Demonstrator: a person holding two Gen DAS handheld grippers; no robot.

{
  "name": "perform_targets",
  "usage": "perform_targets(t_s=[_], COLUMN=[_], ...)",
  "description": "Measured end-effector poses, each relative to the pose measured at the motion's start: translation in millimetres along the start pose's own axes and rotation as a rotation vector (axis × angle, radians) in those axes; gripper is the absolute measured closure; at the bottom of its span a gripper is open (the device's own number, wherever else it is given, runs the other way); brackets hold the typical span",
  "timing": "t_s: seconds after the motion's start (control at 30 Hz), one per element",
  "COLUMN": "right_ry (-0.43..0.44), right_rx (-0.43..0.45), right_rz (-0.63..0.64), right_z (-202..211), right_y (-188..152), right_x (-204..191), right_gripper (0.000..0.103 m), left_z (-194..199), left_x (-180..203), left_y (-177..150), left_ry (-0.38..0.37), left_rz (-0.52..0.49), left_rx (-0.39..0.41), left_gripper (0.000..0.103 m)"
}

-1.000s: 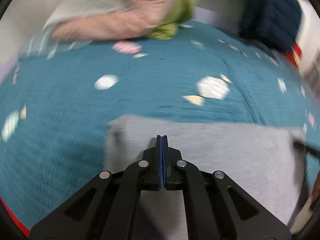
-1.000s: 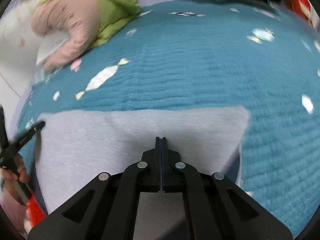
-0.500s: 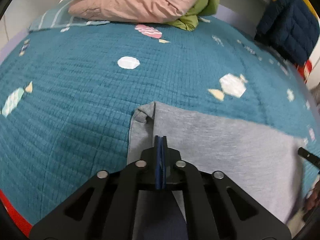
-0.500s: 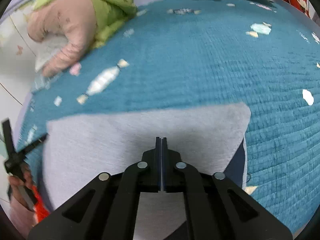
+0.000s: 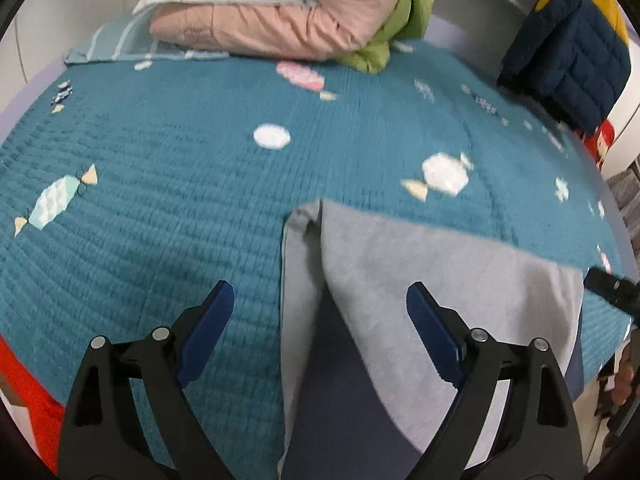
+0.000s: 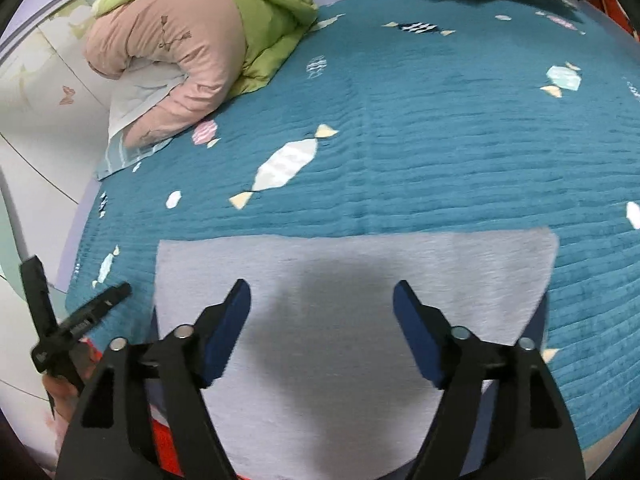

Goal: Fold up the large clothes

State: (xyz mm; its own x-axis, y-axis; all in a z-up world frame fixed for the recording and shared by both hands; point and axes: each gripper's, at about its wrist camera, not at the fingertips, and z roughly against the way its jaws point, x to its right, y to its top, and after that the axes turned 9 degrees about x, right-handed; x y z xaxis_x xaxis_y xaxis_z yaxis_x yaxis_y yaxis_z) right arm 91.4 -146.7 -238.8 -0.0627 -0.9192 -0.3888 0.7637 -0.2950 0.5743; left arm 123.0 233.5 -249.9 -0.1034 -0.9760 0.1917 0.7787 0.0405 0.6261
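Note:
A grey garment with a dark navy inner side (image 5: 440, 280) lies folded flat on the teal quilted bedspread (image 5: 160, 184). My left gripper (image 5: 320, 312) is open and empty, just above the garment's left folded edge, where the navy side (image 5: 332, 392) shows. In the right wrist view the grey garment (image 6: 360, 280) is a flat rectangle on the bedspread (image 6: 440, 140). My right gripper (image 6: 322, 316) is open and empty over its middle. The left gripper's black body (image 6: 76, 320) shows at that view's left edge, and the right gripper's tip (image 5: 610, 286) at the left view's right edge.
A pile of pink and green padded bedding on a pale pillow (image 5: 288, 12) lies at the head of the bed; it also shows in the right wrist view (image 6: 192, 48). A navy and yellow quilted item (image 5: 572, 60) sits at the far right corner. Red fabric (image 5: 24, 392) hangs below the bed's near edge.
Both grippers were shut on the grey garment's edge and have opened, letting it go. The garment now lies flat on the bedspread. Both grippers have drawn back slightly.

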Motion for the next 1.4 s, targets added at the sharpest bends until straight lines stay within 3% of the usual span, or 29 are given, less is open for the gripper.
perform_targets(t_s=[0.1,0.2,0.23,0.3,0.37,0.4,0.43,0.5,0.53,0.6,0.7,0.8,0.93,1.1,1.2,1.4], right_ry=[-0.037,0.016,0.032,0.045,-0.015,-0.051,-0.082,-0.135,-0.154,-0.216,-0.162,-0.11,0.064,0.149,0.201,0.305], right_rx=[-0.007,-0.022,-0.03,-0.042,-0.021,-0.011,-0.004,-0.011,-0.022,-0.041,-0.108,-0.187,-0.293,-0.291,-0.316,-0.374], right_rz=[0.009,0.007,0.011,-0.014,-0.037,-0.039,-0.047,-0.088,-0.099,-0.118,-0.189,-0.241,-0.394,-0.485,-0.545,-0.6], right_z=[-4.8,-12.6,-14.8,-15.0,-5.7,-0.4,4.4,17.0,21.1,29.5,31.9,24.8,6.9,8.0,6.3,-0.5], right_y=[5.6,13.2,15.1,18.2,20.1,20.3,19.8,15.6,13.4,6.5,-5.5,-22.8,-51.4,-59.3,-63.6,-69.4], right_x=[-4.1,-10.0,-13.2,-13.7,-5.3,1.4,8.8,37.1,49.7,80.3,119.5,147.8,176.1,186.3,192.0,193.5], right_gripper=[0.018,0.019,0.036,0.052,0.064,0.072,0.073,0.073,0.073,0.068,0.038,0.038,0.037,0.037,0.041,0.046], left_z=[4.3,9.8,12.0,12.1,9.7,8.7,5.1,-3.7,-10.3,-21.4,-42.1,-56.0,-78.2,-115.9,-159.7,-123.7], left_x=[8.0,22.6,29.2,38.2,51.6,59.1,73.3,98.8,114.5,138.4,172.9,189.2,202.5,199.0,190.6,194.2], left_y=[0.5,3.9,5.8,9.6,15.4,17.6,20.4,24.8,27.1,28.9,30.0,29.0,32.0,34.0,11.5,16.6], left_ry=[-0.046,-0.065,-0.061,-0.092,-0.158,-0.184,-0.219,-0.258,-0.289,-0.321,-0.316,-0.311,-0.253,-0.195,-0.18,-0.206], left_rz=[0.009,-0.009,-0.023,-0.005,0.015,0.016,0.003,-0.023,-0.033,-0.063,-0.109,-0.121,-0.138,-0.11,-0.084,-0.118], left_rx=[-0.022,-0.023,-0.021,-0.037,-0.053,-0.056,-0.067,-0.093,-0.114,-0.155,-0.216,-0.261,-0.294,-0.35,-0.456,-0.478], left_gripper=[0.015,0.015,0.015,0.015,0.028,0.041,0.052,0.065,0.08,0.098,0.103,0.103,0.103,0.103,0.103,0.103])
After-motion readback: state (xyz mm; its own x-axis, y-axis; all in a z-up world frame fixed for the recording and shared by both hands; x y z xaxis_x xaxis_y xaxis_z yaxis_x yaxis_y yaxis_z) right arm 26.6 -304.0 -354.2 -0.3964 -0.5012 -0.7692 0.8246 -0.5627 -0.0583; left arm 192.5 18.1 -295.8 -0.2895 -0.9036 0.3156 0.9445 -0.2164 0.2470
